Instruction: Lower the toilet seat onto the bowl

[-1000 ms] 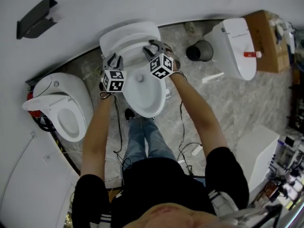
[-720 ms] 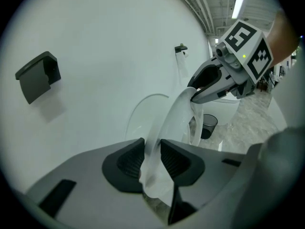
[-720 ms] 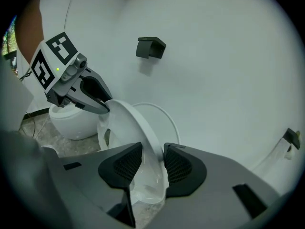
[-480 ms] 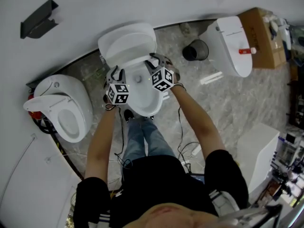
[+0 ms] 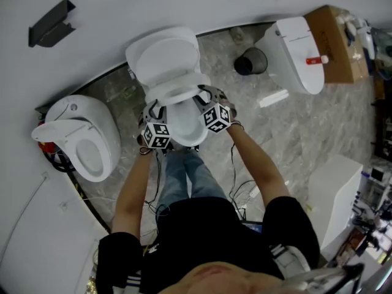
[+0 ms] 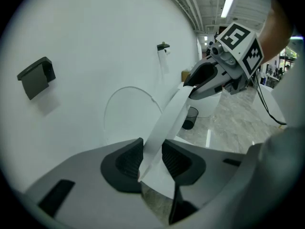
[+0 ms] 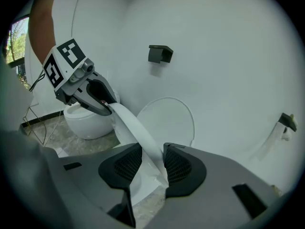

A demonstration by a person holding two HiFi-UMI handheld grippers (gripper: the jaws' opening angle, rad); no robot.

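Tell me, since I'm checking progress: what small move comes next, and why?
Probably ease the seat down toward the bowl: the left gripper and right gripper each clamp its rim, and it hangs tilted above the bowl, lid upright behind.

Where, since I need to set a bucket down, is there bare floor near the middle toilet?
Widest bare floor lies between the right toilet, the white cabinet and the person's right arm. A narrower strip sits between the middle toilet and left toilet. Cables crowd the floor by the legs.

bowl rim partly hidden under seat
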